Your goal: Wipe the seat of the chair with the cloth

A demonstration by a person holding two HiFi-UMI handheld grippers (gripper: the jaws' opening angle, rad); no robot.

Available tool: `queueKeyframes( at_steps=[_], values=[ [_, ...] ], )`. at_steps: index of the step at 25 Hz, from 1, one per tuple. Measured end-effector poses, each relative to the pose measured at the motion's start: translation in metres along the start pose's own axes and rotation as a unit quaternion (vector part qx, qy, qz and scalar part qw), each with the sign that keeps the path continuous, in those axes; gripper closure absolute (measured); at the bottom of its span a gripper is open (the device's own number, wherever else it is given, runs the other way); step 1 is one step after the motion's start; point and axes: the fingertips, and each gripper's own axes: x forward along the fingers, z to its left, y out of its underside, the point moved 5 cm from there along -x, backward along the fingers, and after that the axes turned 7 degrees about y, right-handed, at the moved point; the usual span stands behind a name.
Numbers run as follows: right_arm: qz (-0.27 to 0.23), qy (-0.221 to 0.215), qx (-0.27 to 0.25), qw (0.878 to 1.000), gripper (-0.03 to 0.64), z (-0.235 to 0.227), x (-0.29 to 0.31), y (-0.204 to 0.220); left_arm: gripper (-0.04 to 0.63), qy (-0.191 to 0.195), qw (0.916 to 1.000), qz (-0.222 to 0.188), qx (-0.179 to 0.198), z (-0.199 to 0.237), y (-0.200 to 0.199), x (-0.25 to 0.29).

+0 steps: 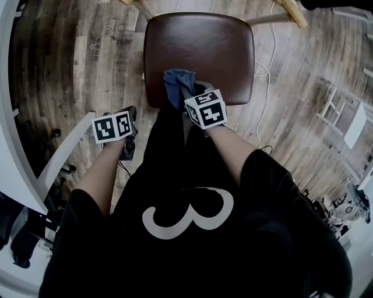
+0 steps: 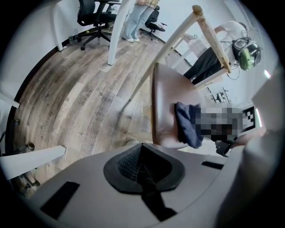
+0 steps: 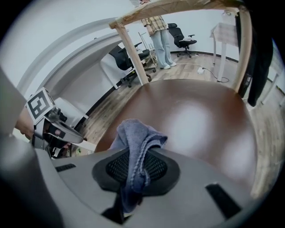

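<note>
Right tool (image 3: 135, 176) grips cloth (image 3: 137, 133) at front edge of seat (image 3: 196, 120)

Wood-plank floor (image 1: 76, 58), black office chair (image 2: 91, 13), white wall (image 3: 49, 49).

Office-type open workspace: black swivel chairs (image 2: 91, 15) at 11 o'clock in the left gripper view, white desk (image 3: 225, 30) at 1 o'clock in the right gripper view, wood-plank floor (image 2: 75, 98), white walls (image 3: 67, 35).
</note>
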Motion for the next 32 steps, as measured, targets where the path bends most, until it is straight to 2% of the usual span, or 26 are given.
queueKeyframes(
  at_steps=[9, 15, 19, 24, 28, 32],
  values=[
    [0.004, 0.093, 0.002, 0.996, 0.561, -0.085, -0.036, 0.035, 0.583, 0.007, 0.9995, 0.004, 0.029, -0.023, -0.007, 0.007],
    [0.006, 0.152, 0.059, 0.987, 0.561, -0.149, -0.064, 0.063, 0.583, 0.001, 0.9991, 0.007, 0.042, -0.029, -0.002, 0.005],
    [0.017, 0.182, 0.092, 0.979, 0.561, -0.178, -0.077, 0.075, 0.583, -0.006, 0.9993, 0.002, 0.036, -0.034, 0.001, 0.007],
    [-0.013, 0.169, 0.103, 0.980, 0.561, -0.186, -0.087, 0.077, 0.583, -0.004, 0.9985, -0.054, 0.007, -0.053, -0.005, 0.006],
    [-0.065, 0.130, 0.093, 0.985, 0.561, -0.174, -0.113, 0.068, 0.583, 0.012, 0.9947, -0.096, 0.034, -0.092, -0.006, 0.001],
    [-0.114, 0.085, 0.075, 0.987, 0.561, -0.154, -0.162, 0.058, 0.583, 0.043, 0.9876, -0.143, 0.046, -0.143, 0.003, -0.014]
  ],
)
